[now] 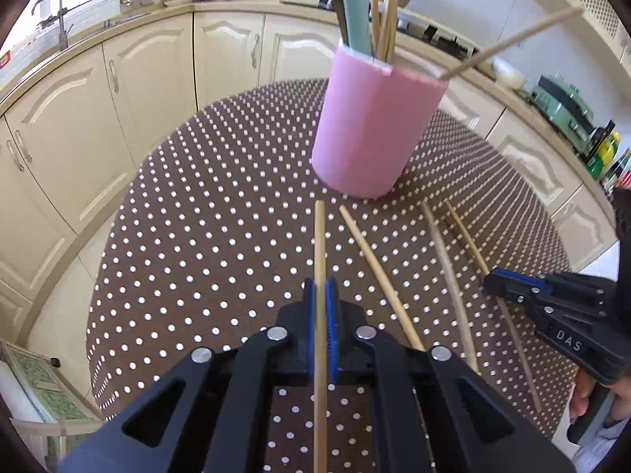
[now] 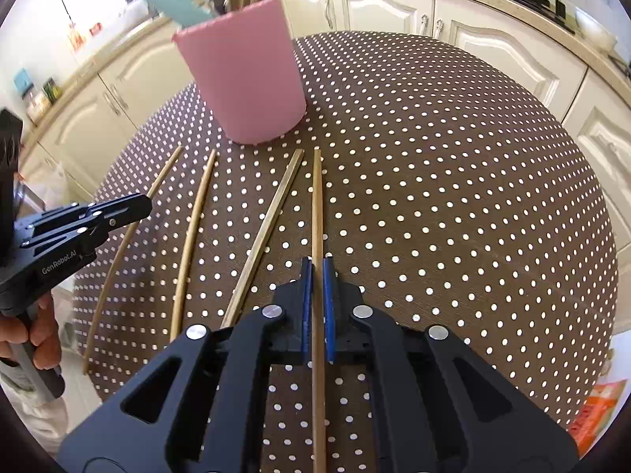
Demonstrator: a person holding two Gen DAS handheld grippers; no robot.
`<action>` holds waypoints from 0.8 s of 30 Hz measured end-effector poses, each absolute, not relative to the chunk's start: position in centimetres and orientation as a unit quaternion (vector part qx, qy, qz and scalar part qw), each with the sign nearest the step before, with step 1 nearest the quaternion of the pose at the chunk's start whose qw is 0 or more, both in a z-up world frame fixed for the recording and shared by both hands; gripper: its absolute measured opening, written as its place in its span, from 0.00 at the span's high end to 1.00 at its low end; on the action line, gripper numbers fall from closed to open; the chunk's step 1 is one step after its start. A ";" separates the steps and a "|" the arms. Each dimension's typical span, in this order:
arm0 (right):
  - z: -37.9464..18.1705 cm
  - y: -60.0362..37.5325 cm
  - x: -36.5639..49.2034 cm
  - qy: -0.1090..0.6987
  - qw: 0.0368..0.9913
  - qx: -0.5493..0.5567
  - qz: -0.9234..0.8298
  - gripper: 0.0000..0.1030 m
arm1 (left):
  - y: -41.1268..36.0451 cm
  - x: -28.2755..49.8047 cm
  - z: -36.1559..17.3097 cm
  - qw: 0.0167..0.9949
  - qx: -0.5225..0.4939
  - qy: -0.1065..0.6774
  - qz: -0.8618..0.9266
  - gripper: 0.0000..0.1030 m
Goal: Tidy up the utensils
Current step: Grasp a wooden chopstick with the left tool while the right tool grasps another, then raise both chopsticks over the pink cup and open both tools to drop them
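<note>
A pink holder (image 1: 374,126) stands on the round polka-dot table (image 1: 197,216) and holds several chopsticks and a teal-handled utensil (image 1: 357,4). Several wooden chopsticks lie in front of it. My left gripper (image 1: 320,287) is shut on the leftmost chopstick (image 1: 320,236). My right gripper (image 2: 317,268) has its jaws narrowly around the rightmost chopstick (image 2: 316,205), with a small gap on the right pad. Two more chopsticks (image 2: 193,244) (image 2: 264,232) lie between them. The holder (image 2: 240,67) also shows in the right wrist view. Each gripper shows in the other's view (image 1: 497,280) (image 2: 134,205).
Cream kitchen cabinets (image 1: 118,98) and a counter curve around the table. A sink tap (image 1: 55,15) is at the far left, bottles (image 1: 603,149) at the right. An orange packet (image 2: 599,414) lies on the floor beside the table.
</note>
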State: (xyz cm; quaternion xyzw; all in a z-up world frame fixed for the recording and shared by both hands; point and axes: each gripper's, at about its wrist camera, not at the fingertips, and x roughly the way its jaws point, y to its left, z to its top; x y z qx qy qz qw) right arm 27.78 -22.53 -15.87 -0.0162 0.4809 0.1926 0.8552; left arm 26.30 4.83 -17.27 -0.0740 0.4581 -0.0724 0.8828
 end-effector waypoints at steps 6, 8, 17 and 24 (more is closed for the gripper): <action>-13.2 -24.4 26.4 0.420 0.880 0.037 0.219 0.94 | 4.8 24.2 -14.0 0.909 -0.087 0.393 -0.105 0.95; -11.9 -25.0 25.6 0.388 0.891 0.056 0.228 0.94 | 4.7 23.6 -12.9 0.918 -0.087 0.370 -0.116 0.95; -6.5 -27.2 20.8 0.216 0.929 0.133 0.270 0.94 | 3.6 21.2 -8.1 0.955 -0.101 0.230 -0.158 0.95; -1.9 -24.8 17.9 0.076 0.939 0.134 0.308 0.94 | 3.7 20.4 -4.7 0.971 -0.118 0.111 -0.174 0.95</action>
